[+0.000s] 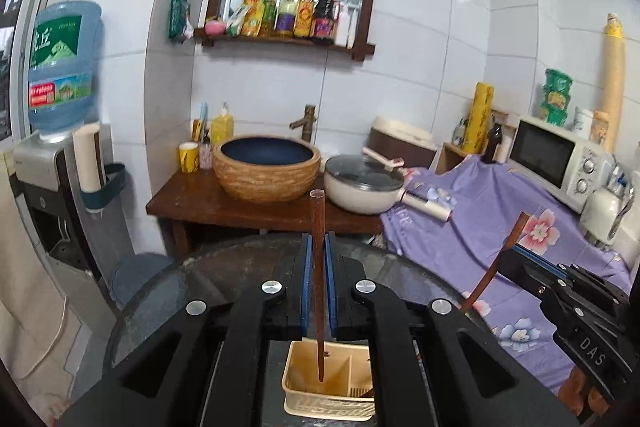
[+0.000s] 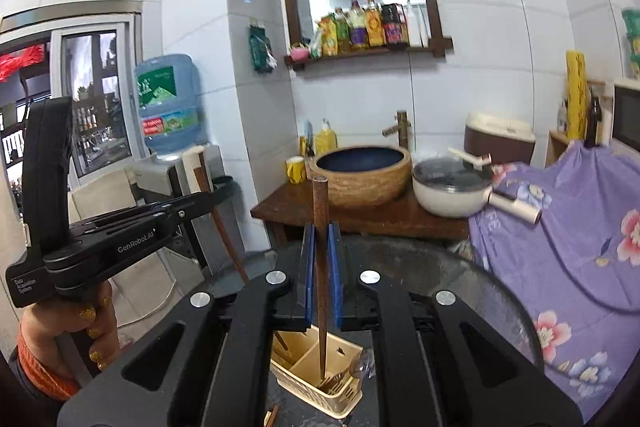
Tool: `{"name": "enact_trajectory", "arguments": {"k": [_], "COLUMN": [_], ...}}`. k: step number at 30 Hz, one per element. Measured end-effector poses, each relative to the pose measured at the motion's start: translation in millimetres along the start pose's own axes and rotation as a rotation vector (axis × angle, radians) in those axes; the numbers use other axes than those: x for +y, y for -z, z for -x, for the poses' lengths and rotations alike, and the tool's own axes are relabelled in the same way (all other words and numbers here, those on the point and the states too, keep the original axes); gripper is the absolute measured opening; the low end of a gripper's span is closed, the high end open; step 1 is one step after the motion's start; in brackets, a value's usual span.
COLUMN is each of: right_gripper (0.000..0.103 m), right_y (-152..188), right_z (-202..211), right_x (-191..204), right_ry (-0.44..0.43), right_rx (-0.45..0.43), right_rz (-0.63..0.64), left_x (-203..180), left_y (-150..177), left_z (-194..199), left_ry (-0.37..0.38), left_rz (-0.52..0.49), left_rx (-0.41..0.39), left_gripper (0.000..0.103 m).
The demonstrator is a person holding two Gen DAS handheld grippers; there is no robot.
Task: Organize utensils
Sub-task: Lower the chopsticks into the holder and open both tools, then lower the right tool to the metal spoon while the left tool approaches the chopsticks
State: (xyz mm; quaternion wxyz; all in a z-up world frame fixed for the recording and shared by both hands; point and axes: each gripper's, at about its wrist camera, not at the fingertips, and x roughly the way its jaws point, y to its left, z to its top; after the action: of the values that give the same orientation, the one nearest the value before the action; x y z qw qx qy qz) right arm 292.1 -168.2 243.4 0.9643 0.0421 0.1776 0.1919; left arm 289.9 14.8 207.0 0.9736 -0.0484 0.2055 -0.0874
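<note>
My left gripper (image 1: 319, 241) is shut on a brown chopstick (image 1: 318, 275) that hangs point down over the left compartment of a cream utensil caddy (image 1: 328, 391). My right gripper (image 2: 320, 231) is shut on a second brown chopstick (image 2: 321, 267), its tip over the right compartment of the caddy (image 2: 316, 387), where other utensils lie. The right gripper also shows at the right of the left wrist view (image 1: 520, 255) with its chopstick (image 1: 490, 273). The left gripper shows at the left of the right wrist view (image 2: 204, 201).
The caddy stands on a round dark glass table (image 1: 224, 275). Behind are a wooden stand with a basin (image 1: 266, 167) and a white pot (image 1: 362, 183). A purple floral cloth (image 1: 500, 227) covers the counter at right, with a microwave (image 1: 556, 157). A water dispenser (image 1: 52, 163) stands left.
</note>
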Motion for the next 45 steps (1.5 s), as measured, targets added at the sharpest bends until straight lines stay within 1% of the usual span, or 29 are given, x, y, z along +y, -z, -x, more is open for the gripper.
{"name": "enact_trajectory", "arguments": {"k": [3,5,10,14,17,20,21,22,23,24,25,26,27,28,29,30,31,32,33,35,38,41,43,45], "right_gripper": [0.008,0.008,0.008,0.008,0.008,0.009,0.012,0.021,0.039,0.050,0.061,0.061,0.061,0.061,0.063,0.064,0.070,0.078,0.080,0.080,0.080,0.080,0.081,0.080], "right_y": [27,40,58,65,67,66,66,67,67,67,68,69,71,73,76,79,85,91,96,111,138,167,184,204], "right_z": [-21,-29,-43,-50,-50,-49,-49,-48,-45,-42,-37,-31,-27,-21,-16,-11,-5,-1,3,9,14,20,22,21], "right_x": [-8,-11,-15,-16,-17,-18,-18,-18,-18,-18,-19,-21,-21,-20,-20,-19,-16,-11,-7,4,18,25,27,27], "right_ry": [0.004,0.007,0.009,0.017,0.026,0.023,0.024,0.031,0.041,0.047,0.051,0.055,0.056,0.060,0.062,0.059,0.053,0.044,0.038,0.016,-0.011,-0.071,-0.080,-0.111], "right_rx": [0.061,0.081,0.117,0.131,0.124,0.119,0.119,0.114,0.102,0.091,0.074,0.054,0.049,0.045,0.040,0.038,0.038,0.042,0.049,0.072,0.137,0.174,0.193,0.237], "right_rz": [-0.036,-0.046,-0.065,-0.066,-0.066,-0.075,-0.068,-0.063,-0.060,-0.060,-0.064,-0.066,-0.061,-0.049,-0.037,-0.026,-0.006,0.016,0.036,0.084,0.126,0.140,0.155,0.159], "left_x": [6,7,13,14,13,13,12,11,11,11,12,13,14,15,17,19,20,22,24,27,31,36,38,44], "left_y": [24,41,66,73,76,78,77,78,78,78,78,79,82,85,88,93,97,104,108,124,146,171,188,205], "left_z": [-20,-31,-48,-55,-60,-57,-56,-53,-48,-41,-37,-31,-23,-17,-11,-5,0,6,9,16,17,19,20,18], "left_ry": [0.003,0.008,0.005,-0.009,0.005,-0.003,0.000,0.001,-0.001,-0.007,-0.014,-0.023,-0.036,-0.046,-0.054,-0.060,-0.063,-0.065,-0.063,-0.069,-0.072,-0.088,-0.115,-0.141], "left_rz": [0.019,0.020,0.026,0.015,0.004,-0.002,-0.007,-0.014,-0.016,-0.015,-0.015,-0.020,-0.032,-0.038,-0.044,-0.047,-0.048,-0.047,-0.047,-0.045,-0.053,-0.065,-0.077,-0.075], "left_rx": [0.055,0.089,0.146,0.152,0.179,0.167,0.164,0.158,0.143,0.121,0.104,0.086,0.071,0.064,0.056,0.048,0.042,0.034,0.032,0.050,0.102,0.146,0.178,0.222], "left_gripper": [0.006,0.006,0.006,0.006,0.006,0.007,0.012,0.019,0.036,0.052,0.061,0.063,0.068,0.076,0.081,0.090,0.095,0.097,0.097,0.097,0.097,0.097,0.097,0.097]}}
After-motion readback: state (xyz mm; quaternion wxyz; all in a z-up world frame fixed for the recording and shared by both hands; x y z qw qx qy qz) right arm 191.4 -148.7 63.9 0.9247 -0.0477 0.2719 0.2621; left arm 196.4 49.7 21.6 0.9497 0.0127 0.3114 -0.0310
